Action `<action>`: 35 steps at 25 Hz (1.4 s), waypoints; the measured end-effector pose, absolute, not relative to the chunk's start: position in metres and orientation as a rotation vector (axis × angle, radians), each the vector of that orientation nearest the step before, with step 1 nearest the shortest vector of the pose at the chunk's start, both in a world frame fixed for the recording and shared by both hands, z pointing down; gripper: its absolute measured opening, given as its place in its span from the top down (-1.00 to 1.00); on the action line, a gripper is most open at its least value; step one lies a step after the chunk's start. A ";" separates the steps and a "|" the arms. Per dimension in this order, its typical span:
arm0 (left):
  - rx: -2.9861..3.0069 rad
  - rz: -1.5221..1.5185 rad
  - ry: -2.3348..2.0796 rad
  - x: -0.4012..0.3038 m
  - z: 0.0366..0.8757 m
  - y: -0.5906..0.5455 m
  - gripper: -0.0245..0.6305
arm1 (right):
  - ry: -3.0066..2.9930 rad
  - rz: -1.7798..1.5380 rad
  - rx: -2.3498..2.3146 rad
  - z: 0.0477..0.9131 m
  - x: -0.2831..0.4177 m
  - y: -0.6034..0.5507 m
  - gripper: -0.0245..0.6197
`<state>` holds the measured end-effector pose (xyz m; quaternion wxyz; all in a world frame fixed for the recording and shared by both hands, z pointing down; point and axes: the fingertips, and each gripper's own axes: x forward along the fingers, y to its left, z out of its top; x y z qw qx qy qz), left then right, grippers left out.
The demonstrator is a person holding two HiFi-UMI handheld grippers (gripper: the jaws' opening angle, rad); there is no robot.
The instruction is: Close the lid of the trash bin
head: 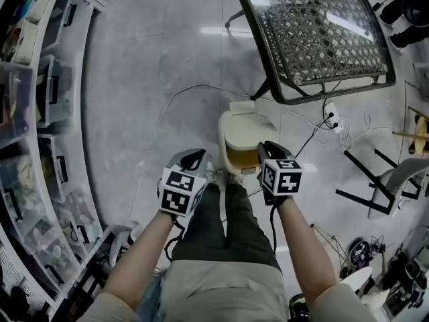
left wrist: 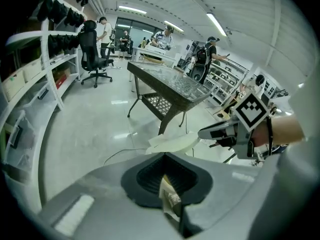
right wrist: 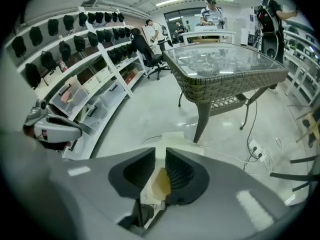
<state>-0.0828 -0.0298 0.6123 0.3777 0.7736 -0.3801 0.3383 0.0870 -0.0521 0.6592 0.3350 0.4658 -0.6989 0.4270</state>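
Note:
A cream trash bin (head: 231,154) stands on the floor just ahead of the person's feet. Its lid (head: 244,127) is raised toward the back and the yellowish inside shows under it. My left gripper (head: 195,157) hangs just left of the bin, its jaws together with only a slit between the pads. My right gripper (head: 267,147) hovers over the bin's right edge. Its pads (right wrist: 180,171) stand a narrow gap apart, and only the bin lid (right wrist: 172,136) further off shows through that gap. In the left gripper view the lid (left wrist: 172,141) lies beyond the jaws, with the right gripper (left wrist: 212,132) beside it.
A wicker table with a glass top (head: 315,32) stands behind the bin. Shelving with bins (head: 40,113) runs along the left. Cables and a power strip (head: 333,121) lie on the floor at the right, near a chair frame (head: 375,180). Several people stand far off.

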 end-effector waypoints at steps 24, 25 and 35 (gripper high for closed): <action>1.810 1.055 -0.731 -0.061 0.781 0.045 0.92 | -1.562 1.436 1.067 0.875 0.116 0.082 0.90; 1.806 1.062 -0.725 -0.060 0.786 0.048 0.92 | -1.565 1.439 1.084 0.876 0.117 0.081 0.90; 1.861 1.008 -0.777 -0.054 0.743 0.022 0.92 | -1.645 1.388 1.105 0.830 0.114 0.049 0.81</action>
